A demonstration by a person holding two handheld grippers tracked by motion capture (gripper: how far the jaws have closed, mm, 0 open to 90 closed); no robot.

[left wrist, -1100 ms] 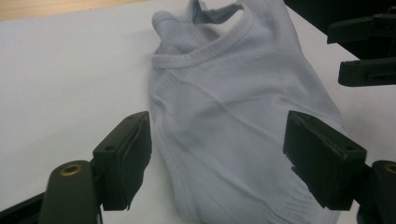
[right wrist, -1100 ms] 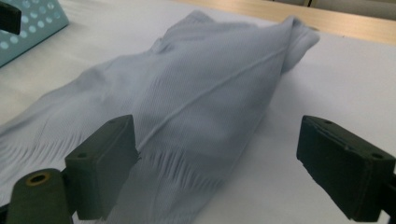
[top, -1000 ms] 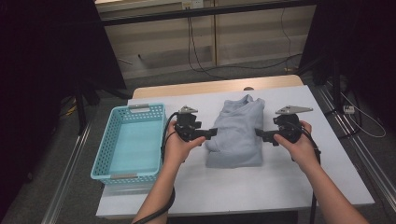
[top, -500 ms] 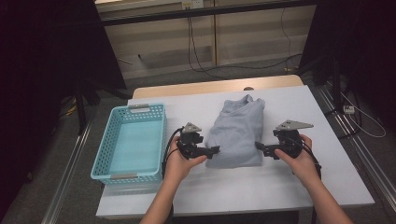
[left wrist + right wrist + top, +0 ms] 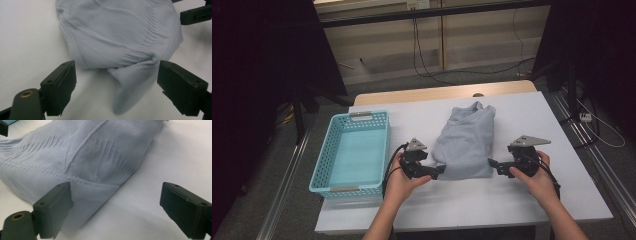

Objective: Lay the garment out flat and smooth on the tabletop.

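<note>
At the left of the white table (image 5: 522, 200) stands a turquoise plastic lattice basket (image 5: 324, 165), empty and close beside the work, most likely so that the garment can go into it once it is folded small enough. Just right of the basket the left gripper (image 5: 438, 171) sits low at the near left corner of the pale blue ribbed knit garment (image 5: 467, 145), which lies folded lengthwise in the middle of the table, collar end away from the person. This gripper's jaws have just been opening and now stand wide, with nothing pressed between them; in the left gripper view a loose tongue of fabric (image 5: 128, 85) lies on the table between the pads without touching either.

Further right, the right gripper (image 5: 493, 165) mirrors it at the near right corner, jaws equally wide. In its own view the hem corner (image 5: 82, 202) lies in front of one pad (image 5: 56, 207), though whether cloth and pad quite touch is hard to tell. Both grippers flank the near hem, seemingly poised to pinch its two corners together and fold the garment away from the person.
</note>
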